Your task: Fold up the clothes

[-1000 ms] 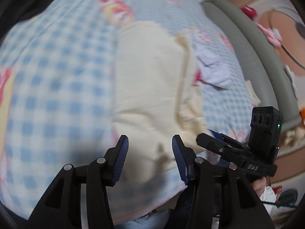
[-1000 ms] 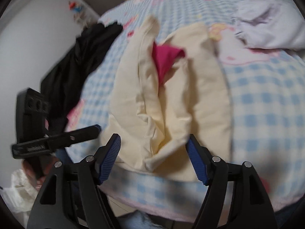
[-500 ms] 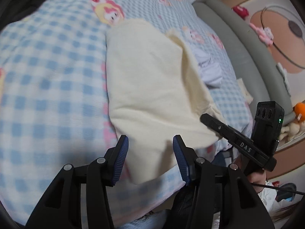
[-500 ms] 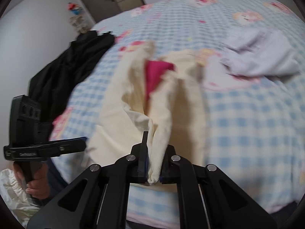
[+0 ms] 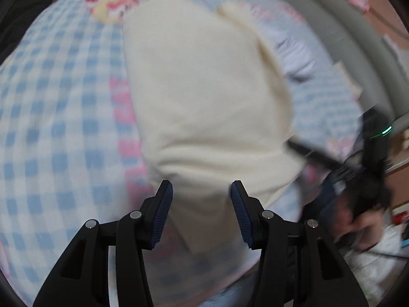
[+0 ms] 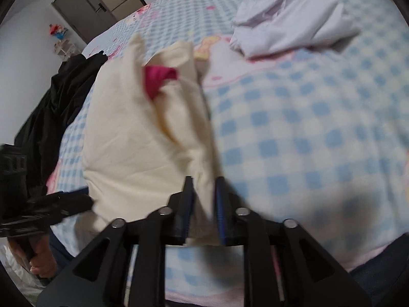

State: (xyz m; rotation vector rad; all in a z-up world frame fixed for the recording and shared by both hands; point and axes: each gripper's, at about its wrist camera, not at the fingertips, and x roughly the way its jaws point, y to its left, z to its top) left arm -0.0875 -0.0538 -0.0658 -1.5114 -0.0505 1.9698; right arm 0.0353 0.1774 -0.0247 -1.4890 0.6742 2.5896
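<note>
Cream garment (image 6: 133, 138) lengthwise (away from tongs)

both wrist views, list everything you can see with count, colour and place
garment: one, cream, near edge of the bed, pinched at its near corner
lining: one patch, pink, inside the garment's far opening
clothes pile: one, pale lilac, far right on the bed
dark clothing: one heap, black, left side of the bed
bedsheet: one, blue and white check with cartoon prints
bed frame: one, grey, padded, along the right in the left view
door: one, grey, far wall
left gripper: black, blue pads, open over the garment
right gripper: black, shut on the garment
</note>
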